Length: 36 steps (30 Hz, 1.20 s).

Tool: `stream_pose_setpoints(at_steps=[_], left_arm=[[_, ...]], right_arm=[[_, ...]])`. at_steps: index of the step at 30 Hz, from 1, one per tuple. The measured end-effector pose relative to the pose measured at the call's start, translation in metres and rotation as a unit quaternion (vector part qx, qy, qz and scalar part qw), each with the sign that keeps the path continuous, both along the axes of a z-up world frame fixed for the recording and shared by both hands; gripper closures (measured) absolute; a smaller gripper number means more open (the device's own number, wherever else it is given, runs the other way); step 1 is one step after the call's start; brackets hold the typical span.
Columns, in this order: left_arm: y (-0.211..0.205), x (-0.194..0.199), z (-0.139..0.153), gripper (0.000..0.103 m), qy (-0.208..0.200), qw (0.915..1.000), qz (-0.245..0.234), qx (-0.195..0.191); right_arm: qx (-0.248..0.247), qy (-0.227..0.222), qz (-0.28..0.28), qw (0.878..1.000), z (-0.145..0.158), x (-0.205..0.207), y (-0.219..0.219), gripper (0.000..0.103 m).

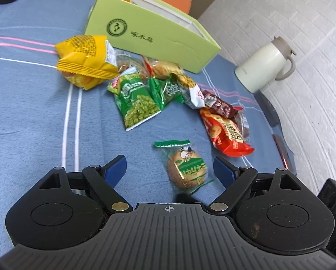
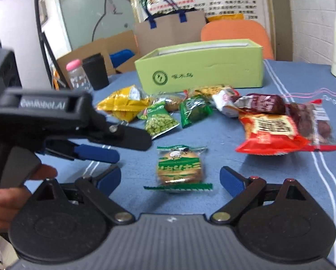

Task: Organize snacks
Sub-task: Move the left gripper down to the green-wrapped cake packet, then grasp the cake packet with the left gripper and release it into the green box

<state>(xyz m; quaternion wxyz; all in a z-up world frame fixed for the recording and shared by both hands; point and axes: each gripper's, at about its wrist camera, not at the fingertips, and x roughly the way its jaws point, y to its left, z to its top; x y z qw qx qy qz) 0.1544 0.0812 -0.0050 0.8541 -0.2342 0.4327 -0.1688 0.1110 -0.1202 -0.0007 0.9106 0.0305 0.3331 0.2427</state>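
A round cookie in a clear wrapper with green print (image 1: 187,171) (image 2: 180,168) lies alone on the blue cloth. My left gripper (image 1: 169,165) stands open around it, and the cookie lies nearer the right finger, touching neither pad. My right gripper (image 2: 170,177) is open too, with the same cookie just ahead between its fingertips. The left gripper (image 2: 133,149) reaches in from the left in the right wrist view. Behind lie a yellow packet (image 1: 87,58) (image 2: 123,103), a green pea packet (image 1: 138,103) (image 2: 160,119), a red packet (image 1: 226,132) (image 2: 269,132) and an open light-green box (image 1: 145,29) (image 2: 199,74).
A white jug (image 1: 262,65) stands at the table's right edge. A black cup (image 2: 95,72) and a pink-capped bottle (image 2: 77,76) stand at the far left. An orange chair (image 2: 235,36) and a paper bag (image 2: 168,33) are behind the table. A hand (image 2: 1,202) holds the left gripper.
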Motion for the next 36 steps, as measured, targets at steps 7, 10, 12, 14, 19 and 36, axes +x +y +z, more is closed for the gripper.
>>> stream_pose_setpoints(at_steps=[7,10,12,14,19,36], left_arm=[[-0.006,0.011,-0.003,0.035,0.009,0.9999,-0.008,-0.008],[-0.016,0.014,-0.005,0.036,0.010,0.9997,-0.023,-0.004],[-0.022,0.015,-0.006,0.036,0.008,0.9995,-0.031,0.005],[-0.026,0.015,-0.005,0.036,0.003,0.9993,-0.033,0.019],[-0.034,0.017,-0.007,0.036,-0.003,0.9984,-0.042,0.039],[-0.049,0.014,-0.009,0.041,-0.008,0.9972,-0.053,0.051]], right_arm=[[-0.019,0.002,0.004,1.000,-0.008,0.006,0.007,0.010],[-0.017,-0.001,0.001,1.000,-0.009,0.006,0.007,0.009],[-0.013,0.000,-0.001,1.000,-0.011,0.006,0.008,0.001],[-0.015,-0.001,-0.011,1.000,-0.011,0.006,0.012,0.001],[-0.059,-0.018,0.008,0.998,-0.012,0.000,0.022,0.001],[-0.055,-0.034,0.011,0.998,-0.013,0.000,0.010,0.003]])
